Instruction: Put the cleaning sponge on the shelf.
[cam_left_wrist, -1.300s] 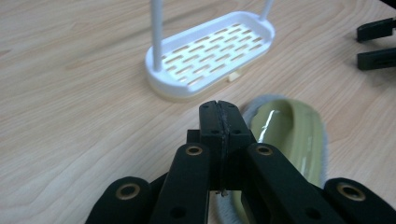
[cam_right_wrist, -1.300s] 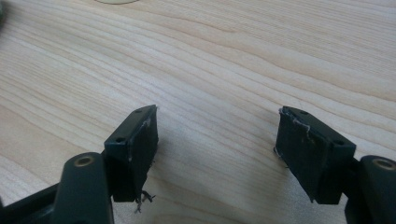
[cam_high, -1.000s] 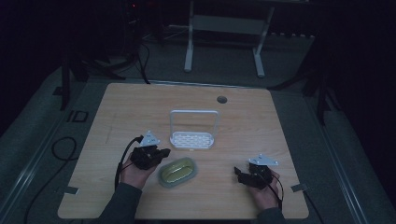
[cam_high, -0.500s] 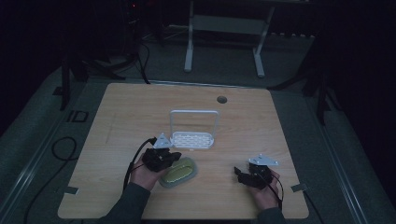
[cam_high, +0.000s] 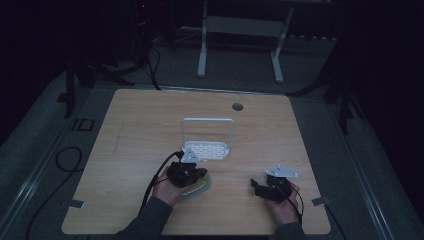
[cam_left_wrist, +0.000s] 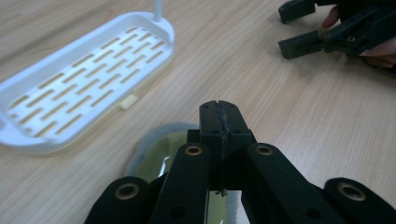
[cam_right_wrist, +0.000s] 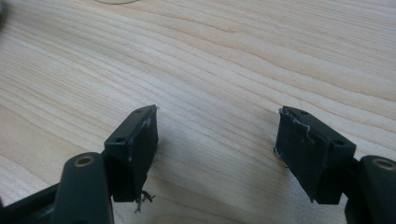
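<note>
Sponge sits right under the left gripper, jaws pressed together; right gripper, jaws spread, waits well apart.

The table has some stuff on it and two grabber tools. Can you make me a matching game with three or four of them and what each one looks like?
Things:
1. rack
2. sponge
3. left gripper
4. right gripper

Looks:
a. black jaws standing wide apart over bare wood
b. white, with rows of slots and a tall loop handle
c. black jaws pressed together, nothing between them
d. yellowish oval with a pale fuzzy edge, lying under a gripper

Pairs: 1-b, 2-d, 3-c, 4-a
</note>
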